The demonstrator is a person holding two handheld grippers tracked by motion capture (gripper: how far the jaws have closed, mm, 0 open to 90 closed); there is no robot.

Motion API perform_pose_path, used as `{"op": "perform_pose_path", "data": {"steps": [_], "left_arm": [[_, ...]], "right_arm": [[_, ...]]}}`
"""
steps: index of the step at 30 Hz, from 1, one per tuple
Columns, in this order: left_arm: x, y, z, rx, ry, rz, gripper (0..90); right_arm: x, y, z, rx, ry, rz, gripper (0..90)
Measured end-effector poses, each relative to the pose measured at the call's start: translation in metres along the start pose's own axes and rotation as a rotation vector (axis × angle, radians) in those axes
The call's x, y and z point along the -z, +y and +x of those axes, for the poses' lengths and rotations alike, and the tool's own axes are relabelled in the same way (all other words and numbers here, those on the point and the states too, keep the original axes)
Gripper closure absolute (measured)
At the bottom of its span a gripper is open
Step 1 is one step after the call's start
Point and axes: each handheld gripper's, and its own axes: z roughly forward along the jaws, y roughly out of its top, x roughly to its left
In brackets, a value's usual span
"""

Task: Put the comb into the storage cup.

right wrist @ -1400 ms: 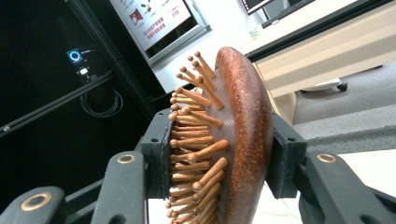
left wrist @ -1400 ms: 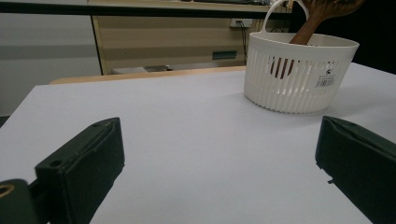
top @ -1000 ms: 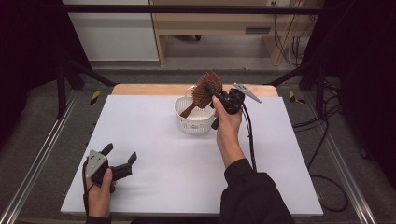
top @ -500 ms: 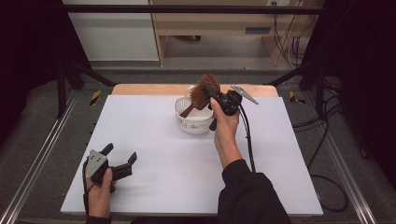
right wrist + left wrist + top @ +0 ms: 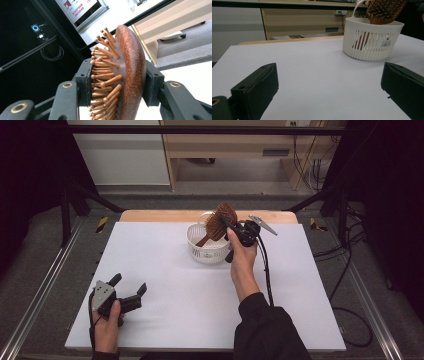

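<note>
On the white tabletop [image 5: 165, 285] we had a white basket [image 5: 207, 250] at the far middle. Our right gripper [image 5: 235, 227] clenched the head of a wooden hairbrush [image 5: 220, 224] just above the basket, its long axis slanting, the handle pointing down and away from the gripper into the basket. Our left gripper [image 5: 131, 290] rested released, well apart, the basket ahead of it.
</note>
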Motion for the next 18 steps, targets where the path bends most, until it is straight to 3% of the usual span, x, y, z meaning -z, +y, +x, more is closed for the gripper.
{"op": "perform_pose_path", "data": {"steps": [18], "left_arm": [[0.0004, 0.0002, 0.0007, 0.004, 0.001, -0.003, 1.3]], "right_arm": [[-0.0016, -0.0021, -0.0020, 0.001, 0.000, 0.010, 51.4]]}}
